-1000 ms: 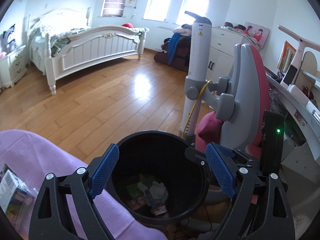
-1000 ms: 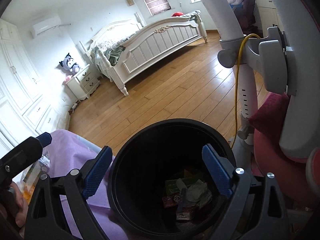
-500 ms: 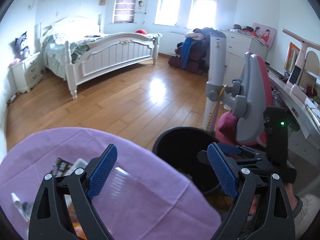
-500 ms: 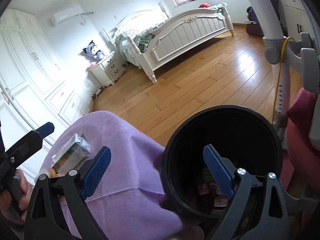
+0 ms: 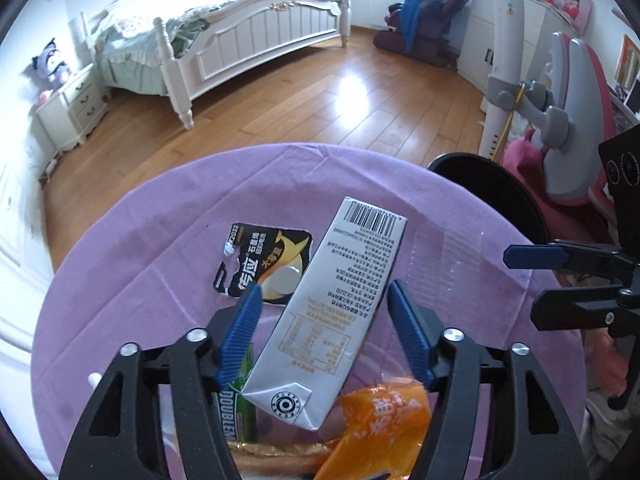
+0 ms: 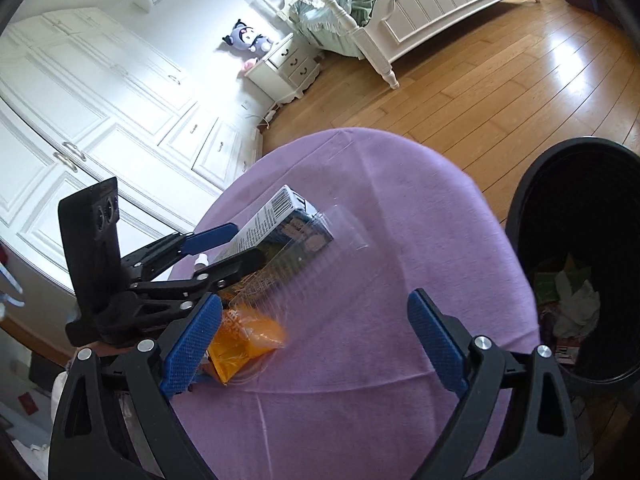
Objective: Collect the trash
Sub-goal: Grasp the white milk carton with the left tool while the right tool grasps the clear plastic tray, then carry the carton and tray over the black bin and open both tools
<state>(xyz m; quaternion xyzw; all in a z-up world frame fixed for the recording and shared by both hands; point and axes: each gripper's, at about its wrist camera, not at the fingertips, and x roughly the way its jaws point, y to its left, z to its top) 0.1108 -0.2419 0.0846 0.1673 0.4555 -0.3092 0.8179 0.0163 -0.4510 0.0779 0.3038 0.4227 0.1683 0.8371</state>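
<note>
A silver drink carton (image 5: 332, 312) lies on the round purple table (image 5: 160, 248), between the open fingers of my left gripper (image 5: 324, 296), apart from both pads. A black snack wrapper (image 5: 264, 260), a green gum pack (image 5: 236, 404) and an orange wrapper (image 5: 376, 424) lie around it. The carton (image 6: 276, 224) and orange wrapper (image 6: 248, 336) also show in the right wrist view, with a clear plastic lid (image 6: 320, 248). My right gripper (image 6: 316, 332) is open and empty above the table. The black bin (image 6: 576, 256) with trash stands right of the table.
A pink and grey chair (image 5: 568, 120) and a white pole (image 5: 504, 64) stand beyond the bin (image 5: 488, 188). A white bed (image 5: 240, 40) and nightstand (image 5: 68, 108) stand across the wooden floor. White wardrobes (image 6: 100, 92) line the wall left of the table.
Both grippers have swung left from over the bin to over the table. My left gripper has come down around the carton, still open.
</note>
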